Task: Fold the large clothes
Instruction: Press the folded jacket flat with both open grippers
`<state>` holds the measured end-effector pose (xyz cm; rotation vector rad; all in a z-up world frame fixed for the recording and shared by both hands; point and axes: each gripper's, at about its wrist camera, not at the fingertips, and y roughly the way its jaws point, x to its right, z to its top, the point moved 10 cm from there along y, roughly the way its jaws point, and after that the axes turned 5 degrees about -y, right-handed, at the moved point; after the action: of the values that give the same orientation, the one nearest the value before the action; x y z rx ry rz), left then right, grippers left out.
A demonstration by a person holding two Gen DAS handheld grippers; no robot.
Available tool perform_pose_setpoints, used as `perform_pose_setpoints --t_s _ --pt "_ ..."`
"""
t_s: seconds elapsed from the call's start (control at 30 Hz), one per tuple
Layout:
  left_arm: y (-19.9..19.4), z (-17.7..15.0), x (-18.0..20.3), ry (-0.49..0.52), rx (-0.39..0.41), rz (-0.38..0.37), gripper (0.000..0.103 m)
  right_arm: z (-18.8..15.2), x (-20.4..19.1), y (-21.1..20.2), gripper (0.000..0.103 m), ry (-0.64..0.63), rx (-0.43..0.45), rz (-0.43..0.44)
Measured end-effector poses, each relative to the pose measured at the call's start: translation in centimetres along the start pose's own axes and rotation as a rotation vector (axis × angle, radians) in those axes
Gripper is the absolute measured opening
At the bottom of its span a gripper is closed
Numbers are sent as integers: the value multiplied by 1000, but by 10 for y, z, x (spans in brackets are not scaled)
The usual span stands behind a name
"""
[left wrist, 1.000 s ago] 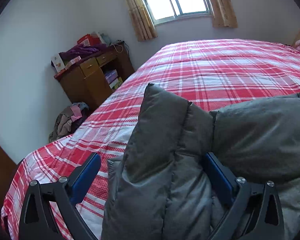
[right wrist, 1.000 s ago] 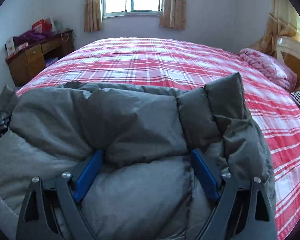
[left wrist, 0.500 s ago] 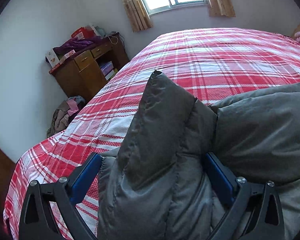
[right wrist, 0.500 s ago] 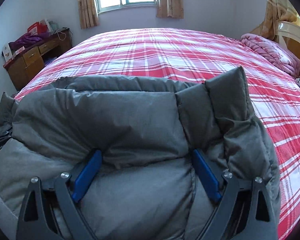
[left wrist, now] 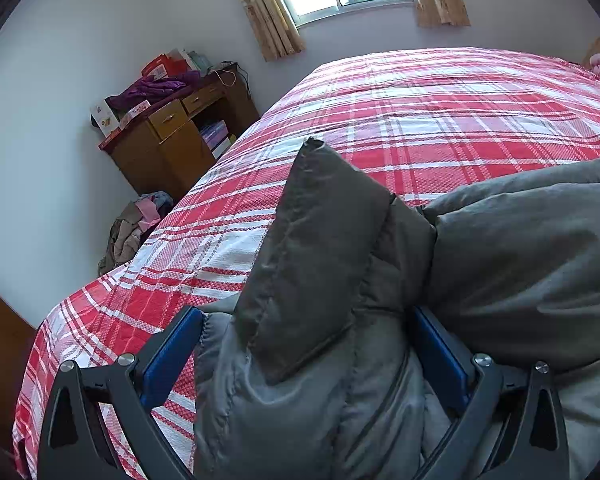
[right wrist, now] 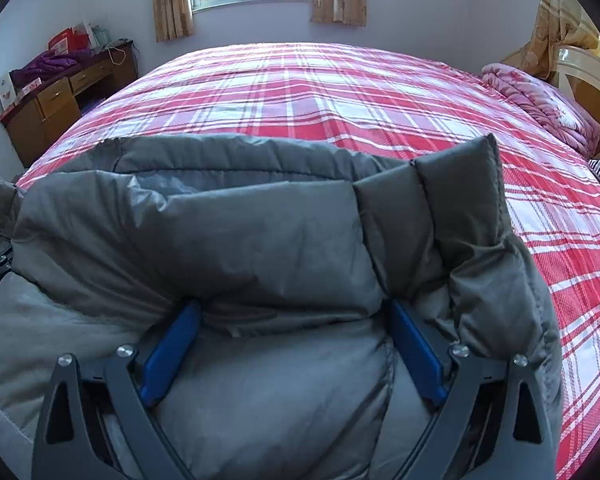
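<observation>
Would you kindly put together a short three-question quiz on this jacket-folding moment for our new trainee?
1. True or false: the grey padded jacket sits between the fingers of both the left gripper and the right gripper.
2. Multiple choice: what lies near the headboard, on the right side of the plaid bedspread? A) a pink blanket B) a laptop C) a green towel
3. Fill in: the purple garment lies on top of the wooden ____ against the wall.

Key: 1 true; 2 A; 3 desk.
</observation>
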<state>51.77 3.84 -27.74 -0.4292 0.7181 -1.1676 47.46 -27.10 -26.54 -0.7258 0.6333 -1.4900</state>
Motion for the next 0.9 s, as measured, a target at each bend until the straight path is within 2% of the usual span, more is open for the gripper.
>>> perform_pose_setpoints --t_s 0.9 --pt "0 0 0 2 2 -2 102 -1 -3 3 97 -20 -16 -43"
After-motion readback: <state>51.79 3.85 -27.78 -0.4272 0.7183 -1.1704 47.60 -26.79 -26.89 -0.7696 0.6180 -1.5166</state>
